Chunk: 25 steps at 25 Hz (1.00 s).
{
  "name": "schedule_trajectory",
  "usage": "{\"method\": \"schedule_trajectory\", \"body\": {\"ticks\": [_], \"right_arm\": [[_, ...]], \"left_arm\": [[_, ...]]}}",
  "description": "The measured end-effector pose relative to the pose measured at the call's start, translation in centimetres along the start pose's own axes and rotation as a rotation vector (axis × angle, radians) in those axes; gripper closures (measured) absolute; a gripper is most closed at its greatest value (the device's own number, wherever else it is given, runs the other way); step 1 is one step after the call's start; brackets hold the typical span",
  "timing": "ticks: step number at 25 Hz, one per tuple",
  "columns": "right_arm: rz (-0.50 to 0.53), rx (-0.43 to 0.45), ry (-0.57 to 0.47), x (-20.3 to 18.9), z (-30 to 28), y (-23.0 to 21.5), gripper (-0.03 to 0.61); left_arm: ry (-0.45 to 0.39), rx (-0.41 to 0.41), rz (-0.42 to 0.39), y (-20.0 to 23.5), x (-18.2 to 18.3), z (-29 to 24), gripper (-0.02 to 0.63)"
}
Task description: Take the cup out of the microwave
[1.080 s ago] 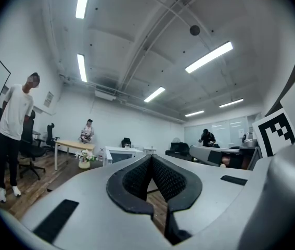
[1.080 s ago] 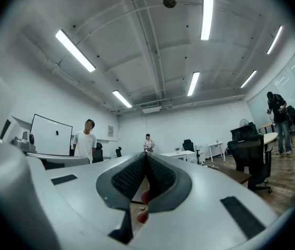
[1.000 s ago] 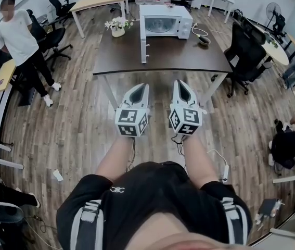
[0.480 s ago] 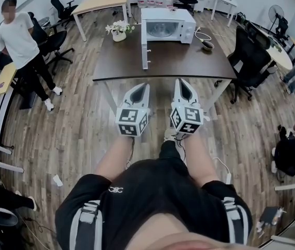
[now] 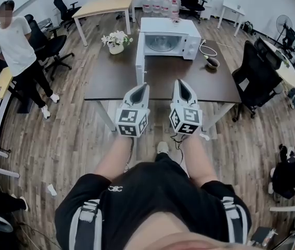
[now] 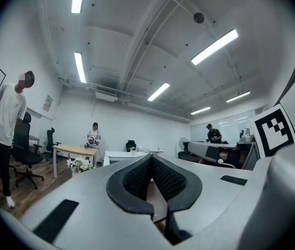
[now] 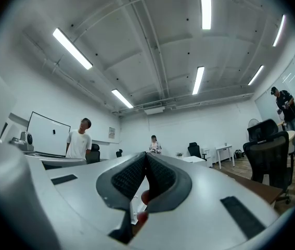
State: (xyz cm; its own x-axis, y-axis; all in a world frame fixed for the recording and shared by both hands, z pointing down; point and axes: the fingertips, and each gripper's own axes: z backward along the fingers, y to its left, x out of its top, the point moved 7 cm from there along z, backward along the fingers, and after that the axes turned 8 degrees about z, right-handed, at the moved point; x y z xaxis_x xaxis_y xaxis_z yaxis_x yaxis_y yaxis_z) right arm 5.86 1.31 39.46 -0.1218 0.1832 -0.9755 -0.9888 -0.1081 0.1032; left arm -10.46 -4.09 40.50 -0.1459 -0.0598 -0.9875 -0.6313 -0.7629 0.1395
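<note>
Hovering short of the dark rectangular table [image 5: 111,82]: left gripper [image 5: 143,86] and right gripper [image 5: 179,82], ribbed black pads [image 6: 137,178] pressed together, empty. Boxy white microwave [image 5: 169,33], door [image 5: 140,61] open.

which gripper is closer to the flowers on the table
Left. In the head view the left gripper is below and slightly right of the flowers. The right gripper is further right, on the far side of the left one. Both are well short of them.
</note>
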Motion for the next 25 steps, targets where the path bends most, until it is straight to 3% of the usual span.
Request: {"method": "schedule_trajectory", "body": {"ticks": [13, 19, 25], "right_arm": [[-0.043, 0.075, 0.056, -4.7, -19.8, -11.2, 0.577], [-0.04, 0.113, 0.054, -6.0, -25.6, -13.6, 0.577], [-0.026, 0.134, 0.049, -7.3, -29.2, -13.3, 0.577]], "left_arm": [[0.039, 0.076, 0.011, 4.9, 0.3, -21.4, 0.614], [0.039, 0.12, 0.016, 7.0, 0.3, -26.8, 0.614], [0.059, 0.125, 0.037, 9.4, -0.4, -29.6, 0.614]]}}
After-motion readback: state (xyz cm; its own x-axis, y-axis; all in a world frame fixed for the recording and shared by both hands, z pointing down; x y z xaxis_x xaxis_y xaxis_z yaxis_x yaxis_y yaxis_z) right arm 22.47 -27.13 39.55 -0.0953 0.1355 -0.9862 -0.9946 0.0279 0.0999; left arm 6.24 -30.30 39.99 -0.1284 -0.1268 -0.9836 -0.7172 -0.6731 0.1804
